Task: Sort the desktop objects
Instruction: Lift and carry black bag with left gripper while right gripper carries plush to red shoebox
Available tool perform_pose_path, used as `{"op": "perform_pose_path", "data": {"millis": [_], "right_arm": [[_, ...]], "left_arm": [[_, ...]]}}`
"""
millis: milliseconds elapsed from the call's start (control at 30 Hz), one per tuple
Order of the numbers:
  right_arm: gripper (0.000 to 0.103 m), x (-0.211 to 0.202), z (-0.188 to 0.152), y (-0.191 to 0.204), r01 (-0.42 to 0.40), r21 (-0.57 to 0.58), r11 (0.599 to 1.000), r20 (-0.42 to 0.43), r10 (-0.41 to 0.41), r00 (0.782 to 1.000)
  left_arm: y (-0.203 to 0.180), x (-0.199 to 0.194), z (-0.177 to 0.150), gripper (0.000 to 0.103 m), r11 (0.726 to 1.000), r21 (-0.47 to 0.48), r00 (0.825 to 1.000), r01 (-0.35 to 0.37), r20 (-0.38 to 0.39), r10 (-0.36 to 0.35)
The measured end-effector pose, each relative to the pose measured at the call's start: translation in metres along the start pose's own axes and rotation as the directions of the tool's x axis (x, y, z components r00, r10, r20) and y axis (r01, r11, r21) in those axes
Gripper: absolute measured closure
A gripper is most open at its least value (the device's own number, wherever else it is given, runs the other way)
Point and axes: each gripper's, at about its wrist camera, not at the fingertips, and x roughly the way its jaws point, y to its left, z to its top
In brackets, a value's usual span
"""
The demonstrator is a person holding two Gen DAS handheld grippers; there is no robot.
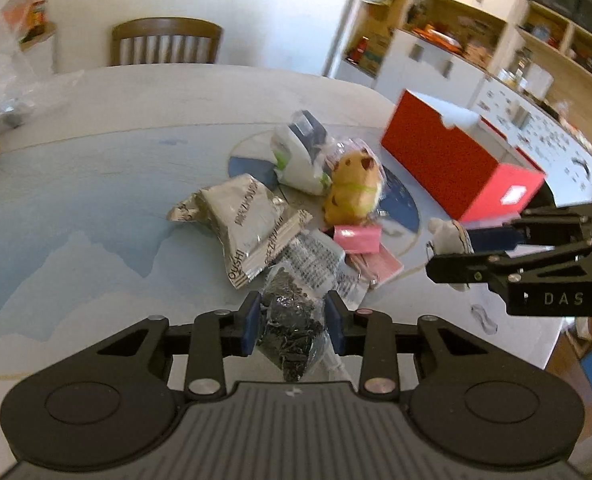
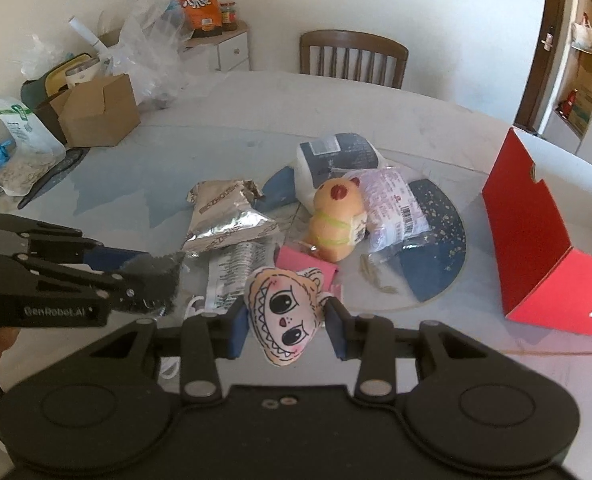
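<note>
1. Room was a lived-in dining area: a round pale table (image 2: 256,120) with a wooden chair (image 2: 353,58) behind it and a cardboard box (image 2: 100,114) plus plastic bags off to one side.
2. A red box (image 1: 455,164) sat open on the table edge, well apart from the pile in the middle.
3. The left gripper (image 1: 292,322) had its blue pads pressed in on a dark packet (image 1: 292,328), lifted just above the pile. The packet's long axis ran roughly away from the camera, its far end pointing toward the pile.
4. The right gripper (image 2: 284,322) was closed on a small face plush (image 2: 286,314), pads squeezing both sides. The face looked up at the camera, tilted, with the chin end pointing down toward the gripper body.
5. Left on the table: a silver bag (image 2: 224,220), a yellow bear (image 2: 337,218) lying with its head toward the far side, a clear wrapped packet (image 2: 391,204) just beside it, a white-and-navy pouch (image 2: 335,156) and something pink (image 2: 296,260).
6. Only the right view showed the plush's drawn face; in the left view it was just a pale lump (image 1: 447,236) between black fingers.
7. Only the left view showed the shelving (image 1: 475,32) behind the red box.
</note>
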Motion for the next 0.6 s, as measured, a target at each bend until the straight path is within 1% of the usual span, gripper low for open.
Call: {"op": "perform_pose_path", "data": {"millis": [100, 300, 600], "right_arm": [[0.063, -0.004, 0.004, -0.013, -0.017, -0.012, 1.000, 0.018, 0.018, 1.000], [0.063, -0.018, 0.012, -0.043, -0.043, -0.016, 0.999, 0.047, 0.044, 0.998], [0.063, -0.040, 0.021, -0.090, -0.059, 0.012, 0.998, 0.110, 0.057, 0.992]], "left_arm": [[-0.006, -0.008, 0.005, 0.070, 0.999, -0.043, 1.000, -0.017, 0.023, 0.018], [-0.028, -0.012, 0.020, 0.070, 0.996, -0.071, 0.997, -0.045, 0.059, 0.049], [-0.078, -0.005, 0.051, 0.070, 0.998, -0.041, 0.992, -0.056, 0.115, 0.060]]}}
